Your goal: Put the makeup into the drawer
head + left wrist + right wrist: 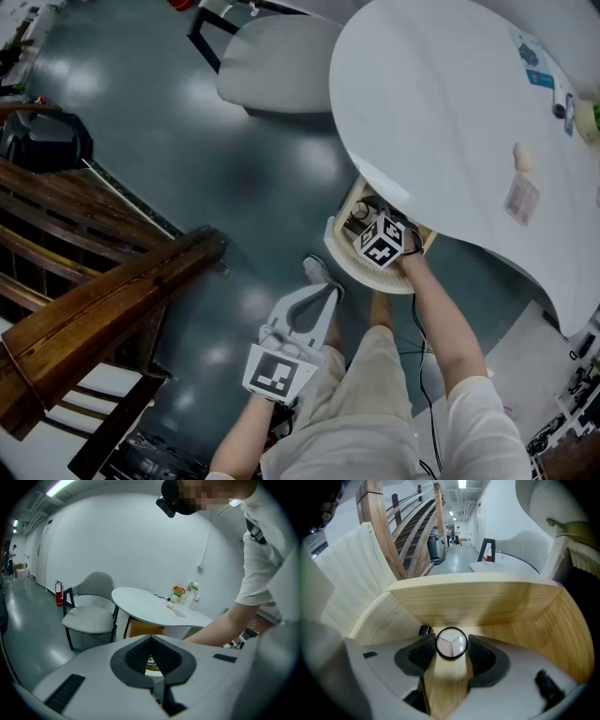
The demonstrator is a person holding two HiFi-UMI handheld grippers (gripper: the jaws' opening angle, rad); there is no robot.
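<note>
The makeup is a small round compact with a black rim and a clear lid over pinkish powder. My right gripper is shut on it, a pad pressing each side. The compact hangs low inside the open, rounded wooden drawer. In the head view the right gripper reaches down into that drawer under the white table, and its marker cube hides the compact. My left gripper is shut with nothing in it, held over the floor just left of the drawer. In its own view the left gripper shows its pads meeting at the tip.
A small black item lies in the drawer behind the left jaw. A grey chair stands beside the table. A wooden stair rail runs along the left. Small items lie on the tabletop. The person's legs stand close below the drawer.
</note>
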